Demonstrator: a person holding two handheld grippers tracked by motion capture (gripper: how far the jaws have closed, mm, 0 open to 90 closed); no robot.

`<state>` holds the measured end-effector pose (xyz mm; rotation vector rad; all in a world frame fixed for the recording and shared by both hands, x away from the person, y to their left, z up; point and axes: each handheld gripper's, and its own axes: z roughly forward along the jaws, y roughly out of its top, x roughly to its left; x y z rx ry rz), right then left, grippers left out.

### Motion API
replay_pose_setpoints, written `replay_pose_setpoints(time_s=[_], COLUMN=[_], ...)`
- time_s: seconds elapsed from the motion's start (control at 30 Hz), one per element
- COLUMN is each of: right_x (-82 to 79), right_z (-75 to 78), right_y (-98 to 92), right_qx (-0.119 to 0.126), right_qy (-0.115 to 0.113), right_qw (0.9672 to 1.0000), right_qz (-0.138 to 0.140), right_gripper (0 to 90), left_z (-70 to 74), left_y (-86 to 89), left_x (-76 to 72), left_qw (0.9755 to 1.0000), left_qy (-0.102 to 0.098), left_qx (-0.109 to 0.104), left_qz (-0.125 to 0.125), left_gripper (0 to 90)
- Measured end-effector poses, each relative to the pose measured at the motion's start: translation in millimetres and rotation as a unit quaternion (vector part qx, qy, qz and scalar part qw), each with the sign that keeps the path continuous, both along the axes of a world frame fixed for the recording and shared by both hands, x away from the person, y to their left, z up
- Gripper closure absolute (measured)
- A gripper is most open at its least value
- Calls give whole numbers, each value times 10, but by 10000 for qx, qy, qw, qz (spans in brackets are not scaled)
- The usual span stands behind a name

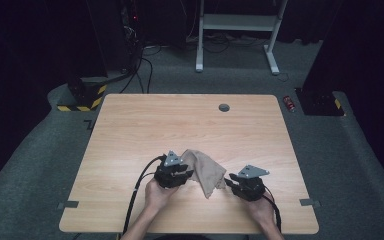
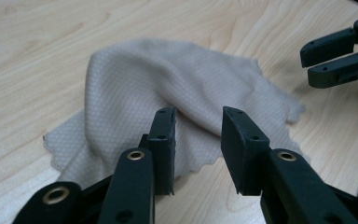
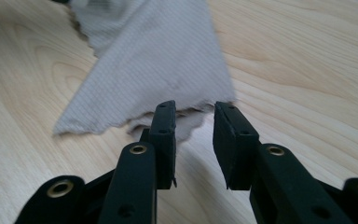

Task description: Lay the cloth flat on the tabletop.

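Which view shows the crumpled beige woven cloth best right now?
The left gripper view: the crumpled beige woven cloth shows nearly whole, with its folds and scalloped edges. The right gripper view gives one corner; the high view shows it small and partly covered.

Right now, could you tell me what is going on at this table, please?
A person works a crumpled beige cloth on the wooden table with two handheld grippers. The left gripper points at the cloth's raised fold, the right gripper at its scalloped edge. On both, the jaws stand apart and grip nothing; the cloth lies on the table.
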<state>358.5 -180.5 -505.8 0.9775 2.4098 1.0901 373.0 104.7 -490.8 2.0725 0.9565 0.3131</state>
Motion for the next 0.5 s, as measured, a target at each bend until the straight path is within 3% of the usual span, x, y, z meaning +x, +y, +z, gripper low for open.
replay_pose_setpoints(time_s=[0.07,0.2,0.3,0.5], right_x=[16,29,41,68], right_z=[-21,-50,-62,-112], right_y=[39,66,87,151], right_qx=[29,63,33,-162], right_qy=[90,190,242,291], right_qw=[9999,9998,9997,9994], right_qz=[52,74,67,83], right_gripper=[705,706,706,736], left_z=[-41,-89,-110,-173], left_y=[-36,-90,-181,-320], left_x=[-1,-25,-71,-55], left_qw=[9999,9999,9999,9997], left_qy=[-14,-12,-27,162], left_qx=[127,98,129,140], left_qz=[14,46,-76,-118], left_gripper=[648,660,654,589])
